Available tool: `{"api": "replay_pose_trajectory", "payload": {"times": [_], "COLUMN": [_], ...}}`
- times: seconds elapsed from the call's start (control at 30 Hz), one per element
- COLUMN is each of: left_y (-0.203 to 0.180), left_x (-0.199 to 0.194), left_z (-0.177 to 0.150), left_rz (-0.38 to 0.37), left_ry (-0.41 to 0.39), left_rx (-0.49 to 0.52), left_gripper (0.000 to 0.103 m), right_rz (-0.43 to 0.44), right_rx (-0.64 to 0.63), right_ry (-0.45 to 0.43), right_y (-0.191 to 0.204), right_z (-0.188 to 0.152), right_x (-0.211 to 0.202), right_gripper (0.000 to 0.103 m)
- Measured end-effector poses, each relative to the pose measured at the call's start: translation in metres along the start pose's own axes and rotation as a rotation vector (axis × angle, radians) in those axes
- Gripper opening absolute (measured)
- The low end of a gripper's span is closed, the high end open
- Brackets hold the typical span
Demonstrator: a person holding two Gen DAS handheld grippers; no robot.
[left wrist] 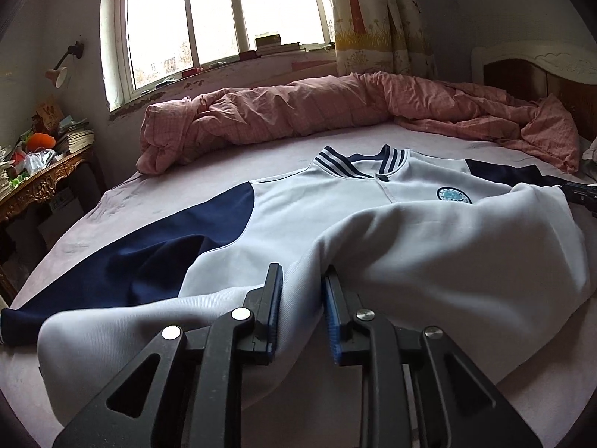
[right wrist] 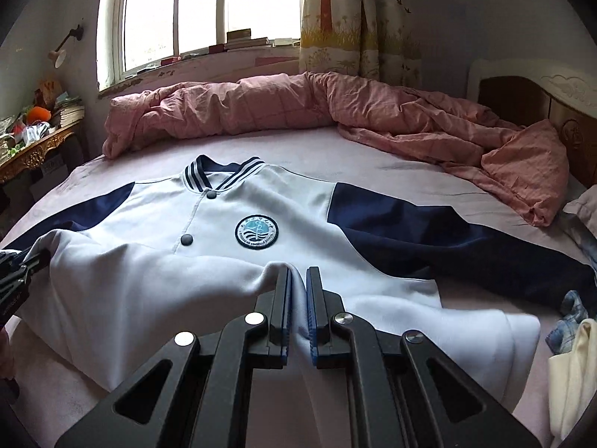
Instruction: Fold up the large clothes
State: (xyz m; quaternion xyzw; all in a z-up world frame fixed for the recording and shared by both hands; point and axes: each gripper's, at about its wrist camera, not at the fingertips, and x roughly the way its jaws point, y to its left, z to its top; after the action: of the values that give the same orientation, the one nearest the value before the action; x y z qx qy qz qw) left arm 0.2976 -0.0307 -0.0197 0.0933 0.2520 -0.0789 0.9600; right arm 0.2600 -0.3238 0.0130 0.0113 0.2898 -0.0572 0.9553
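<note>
A white jacket (left wrist: 317,216) with navy sleeves, a striped collar and a round blue badge lies face up on the bed, collar toward the window. Its lower hem is lifted and doubled up over the body. My left gripper (left wrist: 302,280) is shut on a bunch of the white hem fabric near the jacket's left side. In the right wrist view the same jacket (right wrist: 209,224) fills the middle, and my right gripper (right wrist: 298,280) is shut on a pinch of the white hem below the badge (right wrist: 256,232). The left gripper's black tip (right wrist: 22,268) shows at the left edge there.
A rumpled pink quilt (left wrist: 317,108) runs along the far side of the bed under the window. A cluttered wooden side table (left wrist: 37,171) stands at the left. The headboard (right wrist: 541,104) is at the right. Loose clothes (right wrist: 571,336) lie by the bed's right edge.
</note>
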Motion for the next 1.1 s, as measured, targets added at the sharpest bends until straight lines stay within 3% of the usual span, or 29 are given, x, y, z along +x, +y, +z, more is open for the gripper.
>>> {"api": "replay_pose_trajectory", "payload": {"times": [0.07, 0.13, 0.17, 0.2, 0.3, 0.33, 0.37, 0.43, 0.5, 0.63, 0.7, 0.73, 0.77, 0.87, 0.9, 0.93, 0.97, 1.0, 1.03, 1.07, 1.1], "left_y": [-0.001, 0.0, 0.0, -0.001, -0.001, 0.003, 0.012, 0.034, 0.06, 0.1, 0.117, 0.124, 0.129, 0.135, 0.136, 0.137, 0.138, 0.14, 0.142, 0.14, 0.138], "left_x": [0.001, -0.009, -0.015, -0.023, -0.05, -0.055, -0.061, -0.064, -0.062, -0.053, -0.038, -0.031, -0.024, -0.009, -0.001, 0.005, 0.008, 0.006, 0.0, -0.01, -0.021], "left_z": [0.0, 0.003, 0.003, 0.002, 0.0, 0.0, 0.001, 0.001, -0.005, -0.027, -0.037, -0.041, -0.046, -0.058, -0.062, -0.066, -0.068, -0.069, -0.067, -0.061, -0.055], "left_rz": [0.004, -0.009, -0.013, 0.004, 0.058, 0.053, 0.043, 0.058, 0.08, 0.258, 0.274, 0.236, 0.184, -0.032, -0.093, -0.123, -0.147, -0.168, -0.178, -0.156, -0.126], "left_ry": [0.002, -0.027, -0.042, -0.062, -0.107, -0.103, -0.101, -0.065, -0.015, 0.075, 0.144, 0.182, 0.217, 0.281, 0.295, 0.317, 0.324, 0.31, 0.281, 0.236, 0.191], "left_rx": [0.002, 0.0, 0.006, 0.018, 0.049, 0.037, 0.004, -0.096, -0.18, -0.214, -0.245, -0.274, -0.307, -0.398, -0.429, -0.463, -0.491, -0.512, -0.528, -0.525, -0.505], "left_gripper": [0.024, 0.047, 0.078, 0.101, 0.103, 0.103, 0.103, 0.103, 0.103, 0.103, 0.089, 0.087, 0.084, 0.071, 0.06, 0.055, 0.039, 0.021, 0.019, 0.017, 0.014], "right_rz": [-0.024, -0.043, -0.056, -0.071, -0.097, -0.086, -0.072, -0.051, -0.039, -0.02, -0.005, 0.007, 0.005, 0.047, 0.096, 0.127, 0.107, 0.034, -0.024, -0.041, -0.031], "right_rx": [-0.031, -0.018, 0.005, 0.026, 0.062, 0.075, 0.09, 0.119, 0.138, 0.208, 0.26, 0.289, 0.316, 0.347, 0.348, 0.338, 0.317, 0.288, 0.263, 0.258, 0.269], "right_ry": [0.0, -0.012, -0.021, -0.03, -0.012, -0.002, -0.007, -0.04, -0.032, 0.004, 0.058, 0.086, 0.107, 0.144, 0.161, 0.192, 0.216, 0.247, 0.277, 0.282, 0.264], "right_y": [-0.001, -0.006, -0.011, -0.015, -0.029, -0.034, -0.041, -0.054, -0.067, -0.102, -0.121, -0.129, -0.134, -0.138, -0.136, -0.133, -0.128, -0.123, -0.118, -0.114, -0.113], "right_z": [-0.003, -0.004, -0.005, -0.006, -0.009, -0.009, -0.01, -0.013, -0.016, -0.022, -0.027, -0.03, -0.034, -0.042, -0.043, -0.045, -0.047, -0.049, -0.051, -0.051, -0.05], "right_x": [0.01, 0.016, 0.018, 0.019, 0.018, 0.015, 0.008, -0.011, -0.027, -0.038, -0.029, -0.022, -0.017, -0.004, 0.0, 0.005, 0.011, 0.016, 0.02, 0.021, 0.017], "right_gripper": [0.008, 0.009, 0.009, 0.009, 0.033, 0.05, 0.061, 0.062, 0.069, 0.072, 0.071, 0.063, 0.049, 0.045, 0.046, 0.045, 0.043, 0.041, 0.026, 0.004, 0.004]}}
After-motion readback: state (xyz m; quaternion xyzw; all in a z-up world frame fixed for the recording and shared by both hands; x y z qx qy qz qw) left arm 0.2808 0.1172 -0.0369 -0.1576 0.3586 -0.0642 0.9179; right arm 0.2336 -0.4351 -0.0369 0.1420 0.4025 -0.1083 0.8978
